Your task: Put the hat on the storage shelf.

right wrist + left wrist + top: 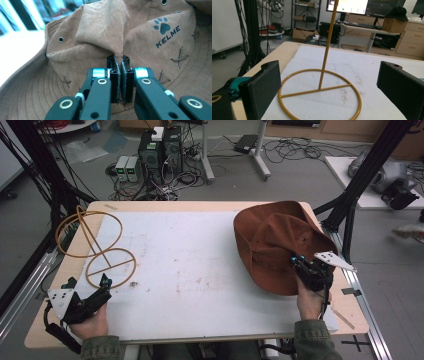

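Note:
A brown wide-brimmed hat (275, 242) lies at the right of the white mat (190, 270); up close its crown (120, 32) bears a paw print and the word KELME. My right gripper (298, 262) is shut on a pinched fold of the hat's crown, and the fabric rises from between its jaws (119, 60). A yellow wire stand (100, 247) with a round base, an upright rod and a ring on top stands at the mat's left edge. My left gripper (104, 284) is open just in front of that base (319, 93), with its pads wide apart on either side of it.
The wooden table (80, 265) ends close to the stand on the left. Black frame posts (360, 185) rise at the right rear corner. Computers and cables (160, 155) lie on the floor beyond the far edge. A desk with monitors (367, 15) stands farther back.

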Motion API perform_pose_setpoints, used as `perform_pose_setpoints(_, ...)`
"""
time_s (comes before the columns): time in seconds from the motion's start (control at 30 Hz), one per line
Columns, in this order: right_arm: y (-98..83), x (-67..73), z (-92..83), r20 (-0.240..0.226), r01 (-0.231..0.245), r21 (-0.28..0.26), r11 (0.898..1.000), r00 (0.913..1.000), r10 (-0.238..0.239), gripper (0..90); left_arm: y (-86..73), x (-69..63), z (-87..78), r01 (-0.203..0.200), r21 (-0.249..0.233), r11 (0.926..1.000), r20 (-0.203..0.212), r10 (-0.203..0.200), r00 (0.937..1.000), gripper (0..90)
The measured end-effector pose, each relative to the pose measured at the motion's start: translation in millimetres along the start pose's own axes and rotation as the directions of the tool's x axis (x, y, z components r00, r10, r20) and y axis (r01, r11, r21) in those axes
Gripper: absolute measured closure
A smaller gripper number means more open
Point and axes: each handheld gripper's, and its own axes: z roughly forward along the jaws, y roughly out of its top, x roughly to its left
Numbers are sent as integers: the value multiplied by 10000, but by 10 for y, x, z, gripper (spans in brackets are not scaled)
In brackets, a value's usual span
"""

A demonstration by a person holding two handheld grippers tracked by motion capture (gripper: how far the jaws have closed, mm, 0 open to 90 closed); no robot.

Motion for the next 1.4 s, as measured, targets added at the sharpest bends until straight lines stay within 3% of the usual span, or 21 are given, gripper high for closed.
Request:
perform_pose_setpoints(0.23, 308, 141, -151, -995, -41, -971, 9953, 9950, -57, 887, -15, -24, 8, -36, -4, 10000, 66, 36, 10000, 57)
perform_pose_setpoints(0.33, 553, 280, -202, -1684, -101, -1443, 9895, 9856, -145, 886, -18, -34, 11, -68, 12, 10000, 110, 68, 9999, 57)
perform_pose_setpoints(0.4, 618, 321, -206, -1852, -90, -1582, 9874, 9825, -207, 886, -19, -35, 10, -40, 6, 10000, 106, 39, 9999, 57)
perform_pose_setpoints(0.47, 805, 471, -183, -2448, -135, -1730, 9848, 9691, -297, 886, -22, -30, 11, 21, 9, 10000, 101, -21, 9999, 57)
perform_pose_setpoints(0.53, 863, 526, -168, -2646, -135, -1769, 9841, 9638, -344, 886, -24, -29, 11, 17, 7, 10000, 89, -17, 10000, 57)
perform_pose_setpoints(0.57, 969, 641, -141, -2966, -127, -1867, 9823, 9540, -440, 886, -25, -28, 10, 25, 6, 10000, 93, -25, 10000, 57)
perform_pose_setpoints(0.63, 1017, 696, -129, -3120, -133, -1924, 9812, 9489, -483, 886, -28, -15, 2, 38, 5, 10000, 70, -38, 10000, 57)
perform_pose_setpoints(0.7, 1108, 798, -100, -3467, -290, -2046, 9784, 9369, -448, 886, -28, 5, -11, 71, 13, 10000, 42, -71, 10000, 57)
perform_pose_setpoints(0.73, 1199, 895, -71, -3797, -391, -2133, 9762, 9240, -459, 886, -29, 25, -23, 162, -5, 9999, -7, -162, 9999, 57)
perform_pose_setpoints(0.83, 1292, 1005, -43, -3946, -363, -2274, 9731, 9170, -580, 886, -31, 44, -38, 217, -15, 9998, -7, -217, 9998, 57)
perform_pose_setpoints(0.93, 1479, 1252, 39, -4245, -245, -2487, 9683, 9013, -863, 886, -31, 60, -55, 209, -64, 9998, -45, -209, 9998, 57)
perform_pose_setpoints(0.97, 1479, 1252, 39, -4245, -245, -2487, 9683, 9013, -863, 886, -33, 66, -60, 206, -45, 9998, -37, -206, 9998, 57)
perform_pose_setpoints(1.03, 1574, 1382, 101, -4521, -362, -2483, 9680, 8881, -827, 886, -39, 69, -65, 252, -87, 9996, -41, -252, 9997, 57)
perform_pose_setpoints(1.07, 1671, 1511, 178, -4800, -346, -2534, 9667, 8722, -945, 885, -40, 72, -67, 247, -71, 9997, -35, -247, 9997, 57)
perform_pose_setpoints(1.2, 1845, 1820, 365, -5377, -481, -2333, 9712, 8386, -876, 885, -49, 90, -62, 276, -68, 9996, -5, -276, 9996, 57)
perform_pose_setpoints(1.23, 1845, 1820, 365, -5377, -481, -2333, 9712, 8386, -876, 885, -50, 94, -61, 302, -73, 9995, -1, -302, 9995, 57)
perform_pose_setpoints(1.27, 1908, 2000, 472, -5687, -468, -2209, 9742, 8176, -896, 885, -50, 99, -63, 285, -42, 9996, -3, -285, 9996, 57)
perform_pose_setpoints(1.3, 1908, 2000, 472, -5687, -468, -2209, 9742, 8176, -896, 885, -52, 100, -62, 327, -36, 9995, 17, -327, 9995, 57)
perform_pose_setpoints(1.33, 1940, 2192, 596, -5994, -390, -2053, 9779, 7949, -942, 885, -53, 104, -60, 342, -41, 9994, 21, -342, 9994, 57)
perform_pose_setpoints(1.37, 1940, 2192, 596, -5994, -390, -2053, 9779, 7949, -942, 885, -55, 102, -57, 381, -43, 9993, 26, -381, 9993, 57)
perform_pose_setpoints(1.4, 1943, 2291, 655, -6081, -289, -2053, 9783, 7870, -1043, 885, -57, 101, -54, 397, -36, 9992, 38, -397, 9992, 57)
